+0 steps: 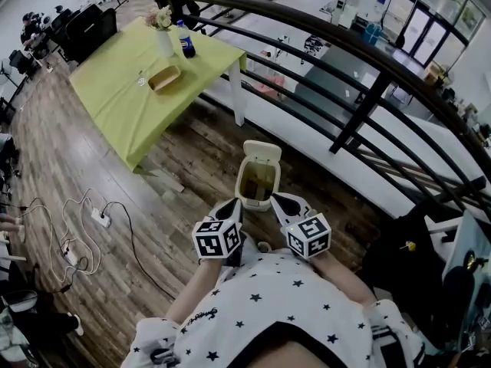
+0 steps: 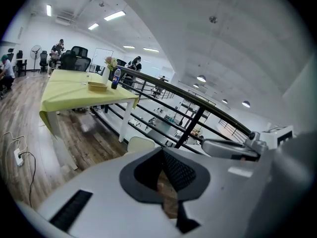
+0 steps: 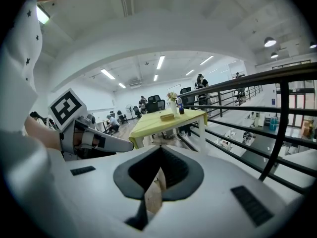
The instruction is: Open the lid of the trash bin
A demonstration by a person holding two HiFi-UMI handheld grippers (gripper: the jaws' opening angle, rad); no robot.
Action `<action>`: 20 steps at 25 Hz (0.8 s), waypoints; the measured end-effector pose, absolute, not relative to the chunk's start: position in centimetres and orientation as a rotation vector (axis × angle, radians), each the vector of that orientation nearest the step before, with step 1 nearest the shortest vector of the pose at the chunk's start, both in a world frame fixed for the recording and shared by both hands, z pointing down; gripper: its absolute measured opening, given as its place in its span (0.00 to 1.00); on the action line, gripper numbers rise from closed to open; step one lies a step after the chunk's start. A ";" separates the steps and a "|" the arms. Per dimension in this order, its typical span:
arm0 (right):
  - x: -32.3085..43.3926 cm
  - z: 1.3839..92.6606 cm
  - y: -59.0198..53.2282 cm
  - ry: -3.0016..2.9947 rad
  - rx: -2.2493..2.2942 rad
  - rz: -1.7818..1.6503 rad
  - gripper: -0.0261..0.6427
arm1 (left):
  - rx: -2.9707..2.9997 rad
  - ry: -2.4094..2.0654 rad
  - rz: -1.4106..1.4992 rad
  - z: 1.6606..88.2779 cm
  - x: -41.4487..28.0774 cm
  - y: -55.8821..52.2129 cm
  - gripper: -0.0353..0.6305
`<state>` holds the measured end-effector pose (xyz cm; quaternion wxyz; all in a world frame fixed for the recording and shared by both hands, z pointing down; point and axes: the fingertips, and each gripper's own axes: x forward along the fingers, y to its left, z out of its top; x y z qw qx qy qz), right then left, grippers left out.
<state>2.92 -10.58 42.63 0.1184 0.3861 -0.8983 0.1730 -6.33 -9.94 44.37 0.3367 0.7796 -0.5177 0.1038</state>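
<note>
Left gripper (image 1: 234,208) and right gripper (image 1: 278,202) are hovering pressed together, empty; the cream plastic trash bin (image 1: 241,176) is standing open; its light-looking lid (image 1: 261,152) is offering its free edge.

No legible text, brand, number; bottle (image 1: 185,43) label too small to read.

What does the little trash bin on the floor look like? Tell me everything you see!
The trash bin is a small cream-white box, plastic by its look, standing upright on the wooden floor near the black railing. Its lid is flipped up at the far side, so the top is open. The inside looks brownish-green, maybe a liner; what it holds I cannot tell. The left gripper and right gripper hover over its near edge and seem not to touch it.
</note>
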 end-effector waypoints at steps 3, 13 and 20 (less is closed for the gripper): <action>3.0 42.8 -10.5 -2.619 1.130 0.499 0.03 | 2.026 -1.348 0.270 44.6 -6.3 -9.9 0.07; 2.6 43.2 -10.1 -2.638 1.095 0.534 0.03 | 2.012 -1.340 0.267 45.2 -6.3 -9.6 0.07; 2.1 43.4 -9.9 -2.642 1.071 0.527 0.03 | 2.008 -1.346 0.260 45.3 -6.6 -9.4 0.07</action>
